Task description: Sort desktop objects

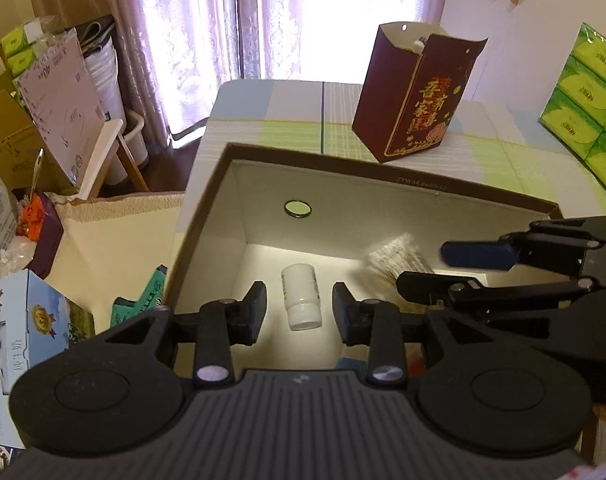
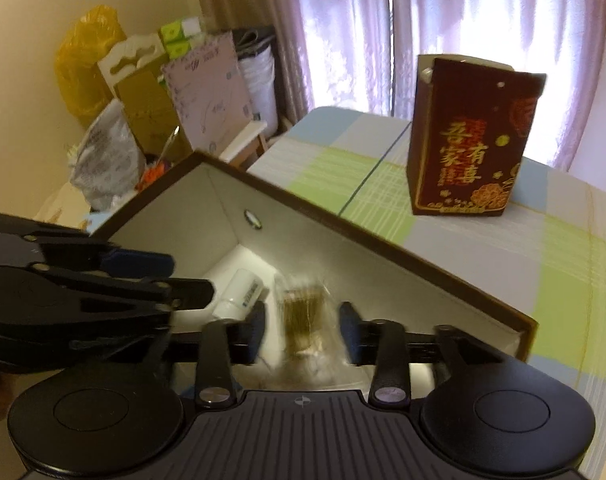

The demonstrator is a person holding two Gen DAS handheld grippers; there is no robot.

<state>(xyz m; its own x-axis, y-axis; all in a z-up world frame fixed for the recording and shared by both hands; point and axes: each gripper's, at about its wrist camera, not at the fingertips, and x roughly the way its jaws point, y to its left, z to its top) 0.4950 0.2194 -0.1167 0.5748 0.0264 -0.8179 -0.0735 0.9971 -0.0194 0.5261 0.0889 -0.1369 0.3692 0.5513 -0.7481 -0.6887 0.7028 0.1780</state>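
The white bottle (image 1: 301,298) lies on its side on the floor of the open box (image 1: 239,184), cap toward me, as I look through my left wrist camera. My left claw (image 1: 300,312) hangs over it with the fingers spread wide, one pad on each side of the bottle and neither touching it. To the right a blurred packet of thin sticks (image 1: 397,258) sits in the same box, and my right claw (image 1: 427,268) reaches in from the right edge above it, its blue-padded finger over a black one with a gap between them. A round metal-ringed hole (image 1: 297,208) shows in the box's far wall. Beyond the box, a dark red paper bag (image 1: 413,92) with gold lettering stands upright on the checked counter (image 1: 287,128), well apart from the box. Green tissue packs (image 1: 591,92) are stacked at the far right.

Through the right wrist camera, my right claw (image 2: 302,320) is spread, and the packet of sticks (image 2: 303,312) shows between its pads, too blurred for me to tell whether either pad touches it. The white bottle (image 2: 241,294) lies just left of the packet. My left claw (image 2: 171,276) comes in from the left, fingers apart. The red bag (image 2: 471,136) stands on the counter (image 2: 503,248) behind the box (image 2: 343,220).
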